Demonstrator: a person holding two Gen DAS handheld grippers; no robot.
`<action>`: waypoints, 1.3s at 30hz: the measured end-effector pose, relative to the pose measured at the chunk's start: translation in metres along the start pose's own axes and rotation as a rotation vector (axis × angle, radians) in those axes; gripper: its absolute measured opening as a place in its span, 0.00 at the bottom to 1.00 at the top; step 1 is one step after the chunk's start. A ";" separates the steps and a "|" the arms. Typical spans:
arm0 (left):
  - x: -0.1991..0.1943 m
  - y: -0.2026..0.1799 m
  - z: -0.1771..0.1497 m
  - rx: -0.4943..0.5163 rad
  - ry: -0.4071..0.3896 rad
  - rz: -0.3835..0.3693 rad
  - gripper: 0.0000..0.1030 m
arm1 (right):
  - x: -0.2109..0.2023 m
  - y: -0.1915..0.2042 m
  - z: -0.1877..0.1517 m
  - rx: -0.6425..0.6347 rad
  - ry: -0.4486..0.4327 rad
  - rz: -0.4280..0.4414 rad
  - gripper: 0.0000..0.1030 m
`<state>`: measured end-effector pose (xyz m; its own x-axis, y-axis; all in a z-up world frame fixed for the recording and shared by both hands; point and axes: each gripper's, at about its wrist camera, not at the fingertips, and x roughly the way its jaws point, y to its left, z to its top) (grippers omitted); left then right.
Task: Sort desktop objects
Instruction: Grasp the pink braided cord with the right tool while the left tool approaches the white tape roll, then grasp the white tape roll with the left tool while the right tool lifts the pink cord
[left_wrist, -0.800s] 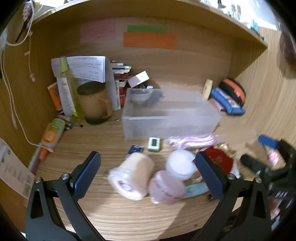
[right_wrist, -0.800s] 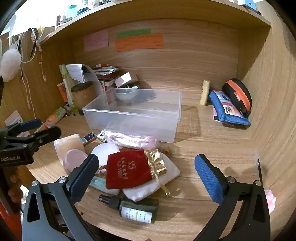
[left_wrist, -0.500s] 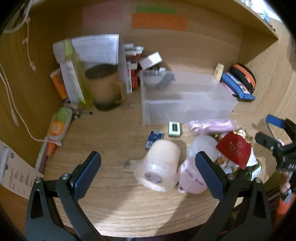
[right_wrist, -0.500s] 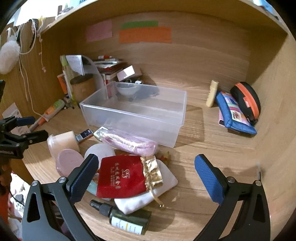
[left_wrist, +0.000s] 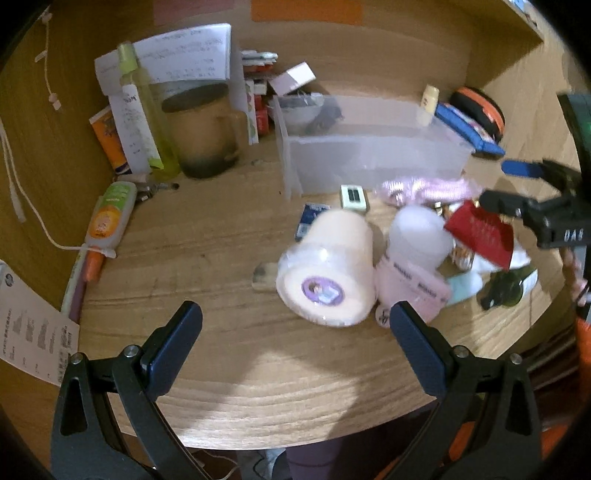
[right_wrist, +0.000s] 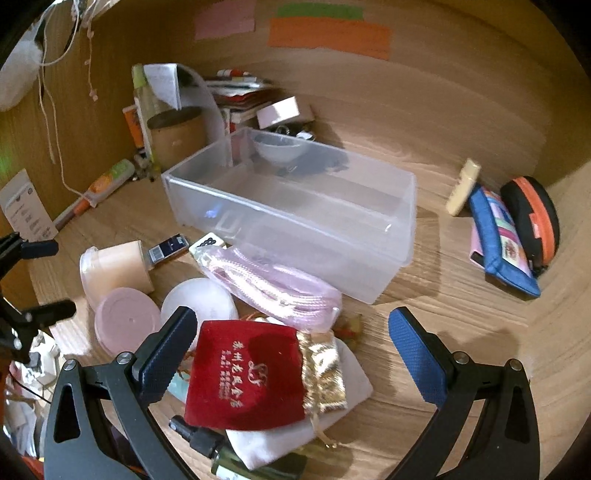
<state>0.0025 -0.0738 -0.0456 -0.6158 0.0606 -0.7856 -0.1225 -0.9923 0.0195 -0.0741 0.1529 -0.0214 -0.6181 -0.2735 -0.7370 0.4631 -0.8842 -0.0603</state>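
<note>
A clear plastic bin (right_wrist: 295, 206) stands on the wooden desk, also in the left wrist view (left_wrist: 373, 155). In front of it lies a pile: a red velvet pouch (right_wrist: 247, 376), a gold pouch (right_wrist: 325, 373), a pink cord bundle (right_wrist: 273, 288), a white round jar (right_wrist: 199, 302), a pink-lidded jar (right_wrist: 125, 321), a peach cup on its side (left_wrist: 332, 266) and a dark spray bottle (right_wrist: 236, 458). My right gripper (right_wrist: 291, 350) is open, low over the red pouch. My left gripper (left_wrist: 295, 339) is open, just in front of the peach cup.
A brown mug (left_wrist: 203, 129), a yellow-green bottle (left_wrist: 144, 107), papers and books stand at the back left. A blue pouch (right_wrist: 498, 240), an orange-black case (right_wrist: 535, 218) and a cream tube (right_wrist: 461, 184) lie at the right. A small tile (left_wrist: 354, 195) and a blue box (left_wrist: 310, 218) lie by the bin.
Both grippers have moved closer and lower toward the pile. The right gripper now hovers over the red pouch. Nothing has been gripped or shifted.
</note>
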 end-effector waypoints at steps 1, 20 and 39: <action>0.003 0.000 0.000 0.004 0.006 0.002 1.00 | 0.003 0.002 0.001 -0.006 0.007 0.003 1.00; 0.036 -0.001 0.006 0.022 -0.020 -0.062 0.87 | 0.066 0.018 0.029 -0.228 0.238 0.023 0.66; 0.045 0.001 0.024 -0.078 -0.022 -0.146 0.68 | 0.077 0.038 0.048 -0.281 0.266 0.124 0.24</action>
<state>-0.0438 -0.0697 -0.0660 -0.6132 0.2060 -0.7626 -0.1517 -0.9781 -0.1423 -0.1342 0.0801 -0.0479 -0.3779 -0.2319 -0.8963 0.7025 -0.7025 -0.1144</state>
